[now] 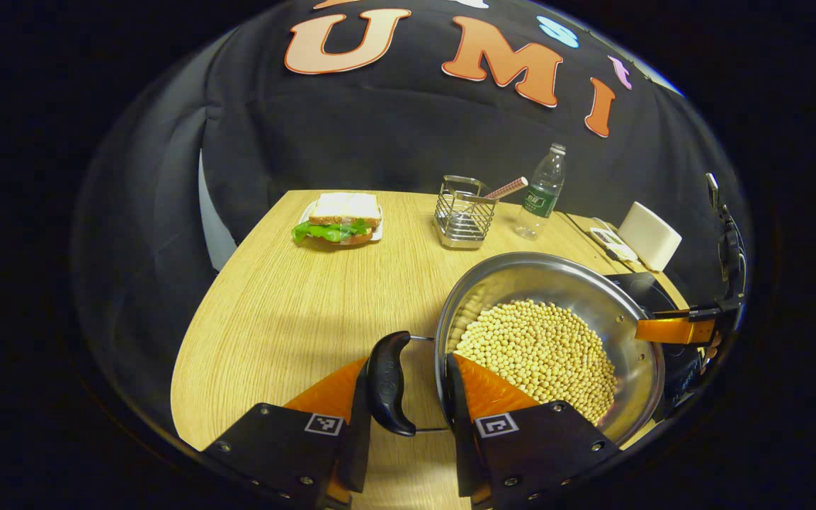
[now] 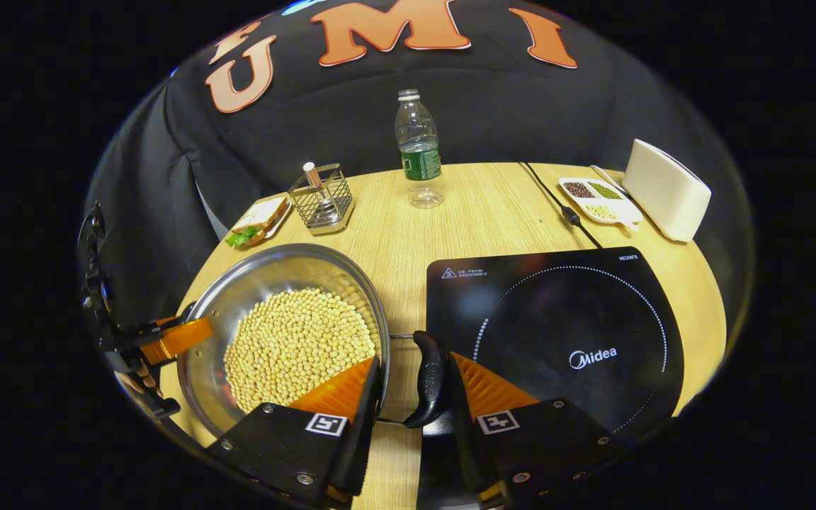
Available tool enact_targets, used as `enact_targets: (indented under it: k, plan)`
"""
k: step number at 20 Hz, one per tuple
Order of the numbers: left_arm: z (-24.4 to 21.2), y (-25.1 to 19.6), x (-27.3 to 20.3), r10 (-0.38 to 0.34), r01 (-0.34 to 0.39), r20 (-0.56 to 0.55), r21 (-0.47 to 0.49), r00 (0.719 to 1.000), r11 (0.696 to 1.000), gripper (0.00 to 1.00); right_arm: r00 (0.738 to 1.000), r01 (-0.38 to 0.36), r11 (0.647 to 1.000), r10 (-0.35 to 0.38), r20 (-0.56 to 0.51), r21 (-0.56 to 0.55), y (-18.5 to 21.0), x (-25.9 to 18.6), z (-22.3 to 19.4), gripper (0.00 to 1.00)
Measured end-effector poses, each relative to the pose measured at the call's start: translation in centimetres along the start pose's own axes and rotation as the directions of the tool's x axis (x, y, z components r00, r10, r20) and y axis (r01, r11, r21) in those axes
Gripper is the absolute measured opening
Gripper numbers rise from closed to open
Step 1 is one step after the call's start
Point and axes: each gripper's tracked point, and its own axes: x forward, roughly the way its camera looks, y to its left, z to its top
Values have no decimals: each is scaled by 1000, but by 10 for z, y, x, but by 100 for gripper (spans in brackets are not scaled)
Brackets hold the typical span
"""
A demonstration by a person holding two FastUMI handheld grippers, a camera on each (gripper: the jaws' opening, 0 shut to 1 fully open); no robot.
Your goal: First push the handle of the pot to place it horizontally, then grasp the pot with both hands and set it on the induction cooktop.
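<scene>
A steel pot (image 1: 521,280) full of soybeans (image 1: 542,354) stands on the wooden table, left of the black induction cooktop (image 2: 564,319). My left gripper (image 1: 408,363) straddles the pot's black left handle (image 1: 387,382), one finger outside the handle and the other against the inside of the rim. In the right gripper view, my right gripper (image 2: 415,361) holds the pot (image 2: 266,273) the same way at its other black handle (image 2: 431,382), beside the cooktop's edge. Each gripper also appears across the pot from the other: right gripper (image 1: 670,329), left gripper (image 2: 167,340).
Along the table's far side stand a sandwich on a plate (image 1: 341,219), a wire basket (image 1: 463,212), a water bottle (image 2: 418,149), a dish of beans (image 2: 598,198) and a white box (image 2: 666,188). A black cord (image 2: 550,191) runs to the cooktop.
</scene>
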Motion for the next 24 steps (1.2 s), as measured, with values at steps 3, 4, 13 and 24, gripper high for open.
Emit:
enact_targets:
  k: [3, 4, 13, 24]
  plan:
    - [4, -10, -22, 10, -9, 21, -60, 1000, 998, 49, 998, -46, 999, 45, 38, 4, -2, -23, 14, 48]
    - [8, -13, -35, 15, -12, 33, -66, 999, 998, 49, 997, -55, 998, 55, 53, 4, -4, -31, 20, 48]
    - [32, -70, -128, 27, -30, 88, 36, 996, 999, 49, 990, -62, 997, 58, 125, 34, -53, -106, 30, 48]
    - [42, -177, -104, -12, 1, 88, 129, 996, 992, 49, 989, -26, 995, 12, 148, 92, -136, -149, 20, 48]
